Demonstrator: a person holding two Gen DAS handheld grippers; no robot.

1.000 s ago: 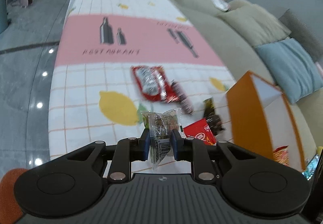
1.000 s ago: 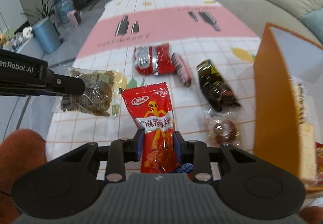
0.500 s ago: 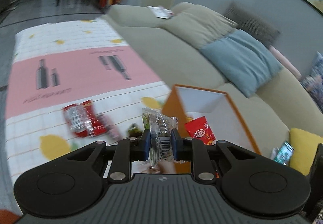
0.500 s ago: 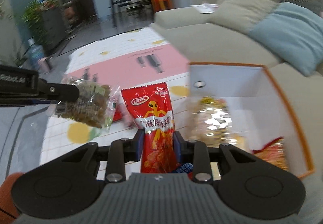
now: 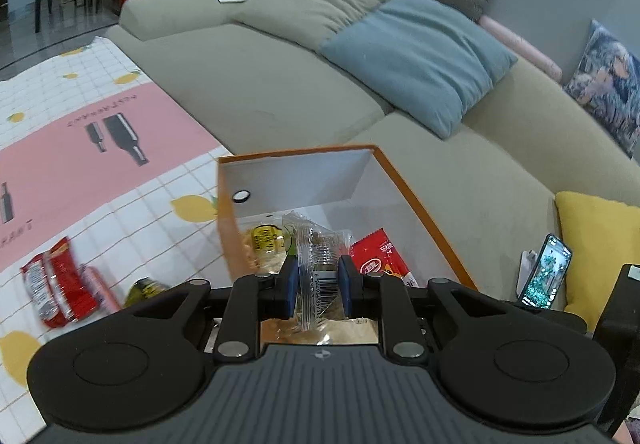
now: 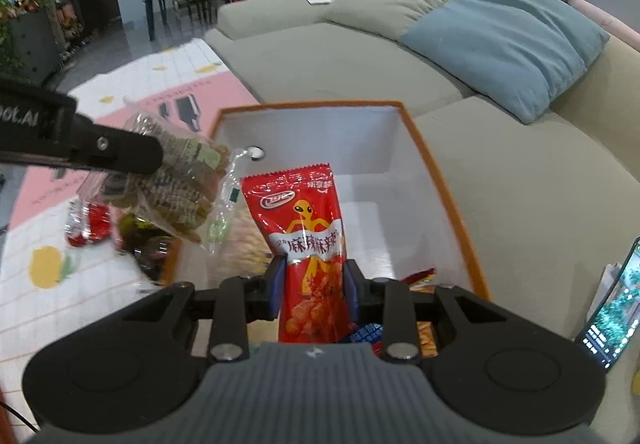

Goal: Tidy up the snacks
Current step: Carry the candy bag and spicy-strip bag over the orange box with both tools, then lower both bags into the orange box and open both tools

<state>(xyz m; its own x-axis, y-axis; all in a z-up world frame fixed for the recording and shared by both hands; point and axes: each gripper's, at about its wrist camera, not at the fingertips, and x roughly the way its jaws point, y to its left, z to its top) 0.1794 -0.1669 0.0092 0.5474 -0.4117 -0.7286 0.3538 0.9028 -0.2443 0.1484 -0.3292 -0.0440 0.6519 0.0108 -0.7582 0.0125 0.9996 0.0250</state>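
The left gripper (image 5: 319, 282) tilts downward, its blue pads clamped on a clear snack packet (image 5: 316, 264). The right gripper (image 6: 314, 286) tilts likewise, pads pinching a red snack pouch (image 6: 310, 240).

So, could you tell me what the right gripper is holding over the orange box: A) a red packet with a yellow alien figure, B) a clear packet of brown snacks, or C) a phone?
A: the right gripper is clamped on the red alien packet above the orange box.
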